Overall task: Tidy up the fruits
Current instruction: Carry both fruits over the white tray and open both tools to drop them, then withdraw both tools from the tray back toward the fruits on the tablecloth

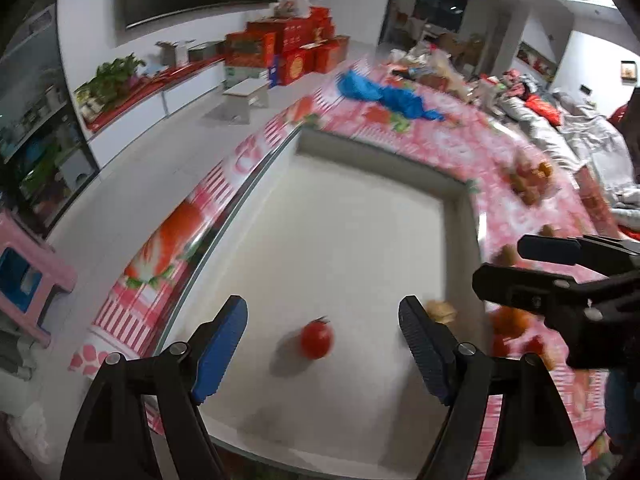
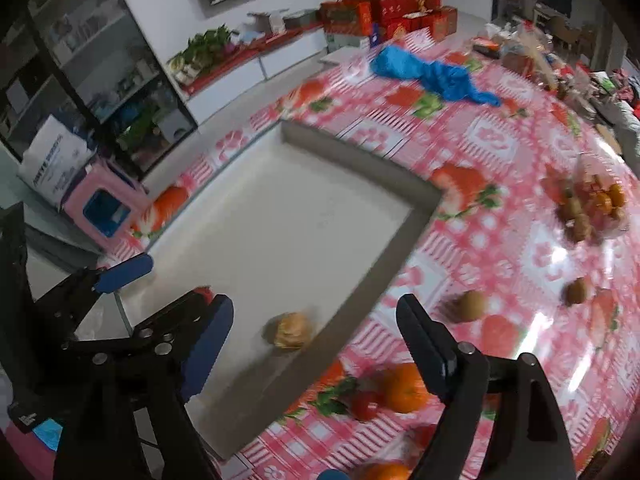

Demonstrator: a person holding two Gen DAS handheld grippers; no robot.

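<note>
From my left wrist view, the left gripper (image 1: 323, 338) hangs released over the near end of the white tray (image 1: 360, 220), its blue pads spread wide with nothing pressed between them; a red tomato (image 1: 317, 339) lies loose on the tray floor in the gap, touching neither pad; a pale, lumpy fruit (image 1: 441, 312) sits by the tray's right wall, just beyond the right pad; the right gripper (image 1: 500, 268) juts in from the right edge above the patterned tablecloth (image 1: 420, 136), jaws apart and empty; a blurred pile of fruit (image 1: 530, 178) waits further right on the cloth.

From my right wrist view, the right gripper (image 2: 314, 340) is likewise released, holding nothing; the same pale fruit (image 2: 291, 330) rests inside the tray (image 2: 280, 208) against its near right wall; outside it, on the cloth, lie two oranges (image 2: 404, 386), a small red fruit (image 2: 366, 404), two brown kiwi-like fruits (image 2: 472, 305) and the far pile (image 2: 592, 210); a blue bag (image 2: 432, 70) is crumpled far off.

I judge the sorting barely begun; two pieces are in the tray, most remain on the cloth.
</note>
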